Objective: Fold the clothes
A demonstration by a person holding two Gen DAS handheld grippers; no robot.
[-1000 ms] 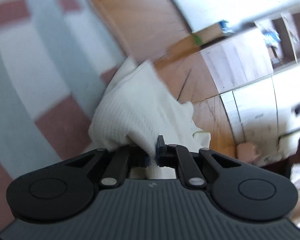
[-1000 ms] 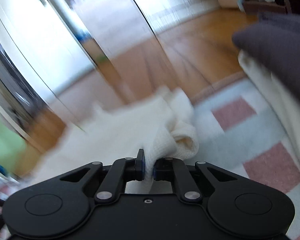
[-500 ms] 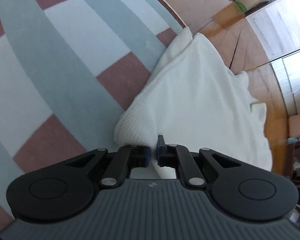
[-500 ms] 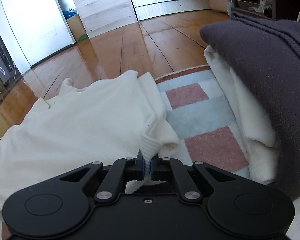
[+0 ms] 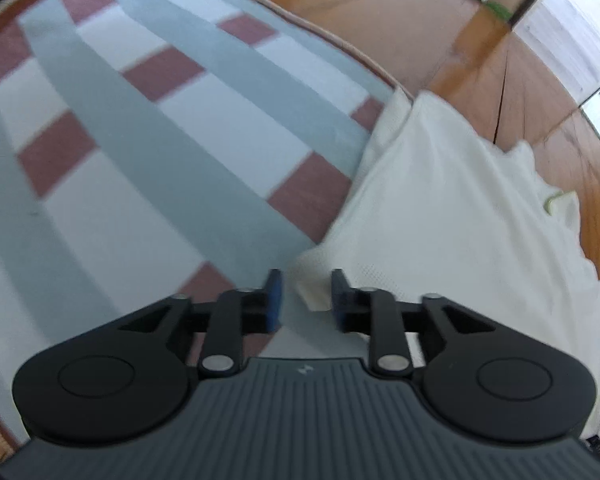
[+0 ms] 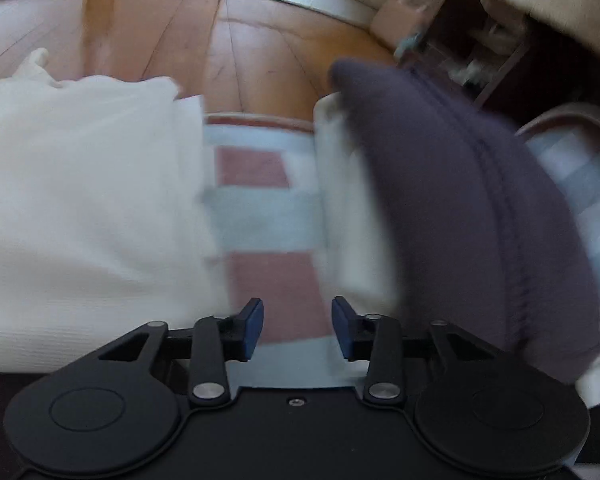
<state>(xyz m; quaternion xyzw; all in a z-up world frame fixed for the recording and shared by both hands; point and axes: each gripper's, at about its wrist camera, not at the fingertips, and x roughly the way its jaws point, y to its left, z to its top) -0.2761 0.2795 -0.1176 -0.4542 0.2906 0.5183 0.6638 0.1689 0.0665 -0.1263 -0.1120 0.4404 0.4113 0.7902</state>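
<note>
No words can be read in either view; only a small pale mark is seen on the grey body of the left gripper (image 5: 305, 294), low in the middle of the frame.

The jaws of the left gripper are spread apart, and nothing is pinched by them. A corner of the white garment (image 5: 452, 216) is seen in the gap between the blue pads (image 5: 274, 300), but whether it is touched cannot be told. The white garment is spread over the right side of the left view, partly on the striped rug (image 5: 148, 128) and partly on the wooden floor (image 5: 440, 32) at the upper right. A small pale green tag (image 5: 556, 200) is seen near its right edge.

The jaws of the right gripper (image 6: 298, 322) are spread apart too, and nothing is held. Only rug is seen between them. In the right view the white garment (image 6: 84, 200) is laid across the left side. A dark grey garment (image 6: 460, 208) is piled on a cream cloth (image 6: 340, 208) on the right side. A strip of the rug is seen between the two piles. The right view is blurred.
</note>
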